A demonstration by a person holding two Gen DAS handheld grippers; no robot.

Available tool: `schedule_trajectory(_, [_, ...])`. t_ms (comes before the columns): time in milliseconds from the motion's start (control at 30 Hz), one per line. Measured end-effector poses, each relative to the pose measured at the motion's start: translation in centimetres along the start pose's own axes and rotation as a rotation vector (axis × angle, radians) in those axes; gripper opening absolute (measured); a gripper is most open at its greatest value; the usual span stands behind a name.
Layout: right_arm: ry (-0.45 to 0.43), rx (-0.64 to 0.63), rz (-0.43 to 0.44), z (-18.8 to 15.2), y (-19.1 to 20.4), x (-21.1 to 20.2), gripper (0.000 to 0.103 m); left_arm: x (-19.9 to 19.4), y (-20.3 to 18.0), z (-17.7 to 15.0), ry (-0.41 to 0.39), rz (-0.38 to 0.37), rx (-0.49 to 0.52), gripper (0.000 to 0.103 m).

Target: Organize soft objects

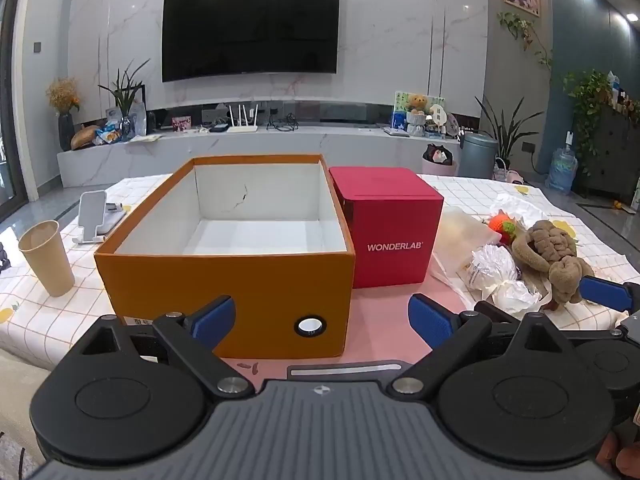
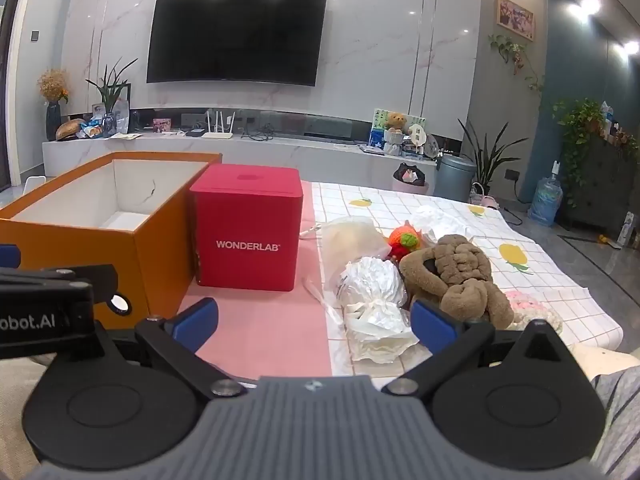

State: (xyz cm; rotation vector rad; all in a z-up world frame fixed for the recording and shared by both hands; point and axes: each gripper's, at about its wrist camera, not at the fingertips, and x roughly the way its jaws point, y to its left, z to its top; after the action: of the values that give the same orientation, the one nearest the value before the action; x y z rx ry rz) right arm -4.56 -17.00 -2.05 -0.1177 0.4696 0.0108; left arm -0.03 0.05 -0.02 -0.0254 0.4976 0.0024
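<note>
Left wrist view: the left hand-held gripper fills the bottom of the frame, its blue pads spread wide with nothing between them. Just above it in the centre stands the open orange box, empty as far as its white inside shows, with a red box touching its right side. The soft objects lie at the right edge of the frame on the checked table: a brown plush toy, a crinkled white bundle and an orange knitted piece. A blue pad of the other tool pokes in at the far right, beside the plush. A paper cup and a phone stand sit at the left.

Right wrist view: the right hand-held gripper is likewise spread apart and empty, at lower centre. The pile sits right of centre: the brown plush toy, the white bundle and the orange knitted piece. The plush looks light and squashy; a pinch across its thick body or a limb should hold, likely with some sag. The white bundle seems thin and crumply, possibly slippery, so taking it at the gathered, tied waist looks safest. A pale pink knitted item is mostly hidden behind the plush, and what lies under the translucent wrapping is hard to make out. The orange box is cut off at the left edge.
</note>
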Motion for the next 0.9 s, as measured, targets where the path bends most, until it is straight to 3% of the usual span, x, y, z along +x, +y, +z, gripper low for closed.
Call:
schedule_trajectory(267, [-0.006,-0.011,-0.007,-0.13,0.06,-0.24,0.1,-0.08,0.7,-0.05,0.031,-0.035,-0.063,0.103])
schedule_trajectory(900, [0.018,-0.027,-0.001,-0.24,0.2,0.34,0.1,0.39,0.03,-0.24,0.053,0.004,-0.003,0.103])
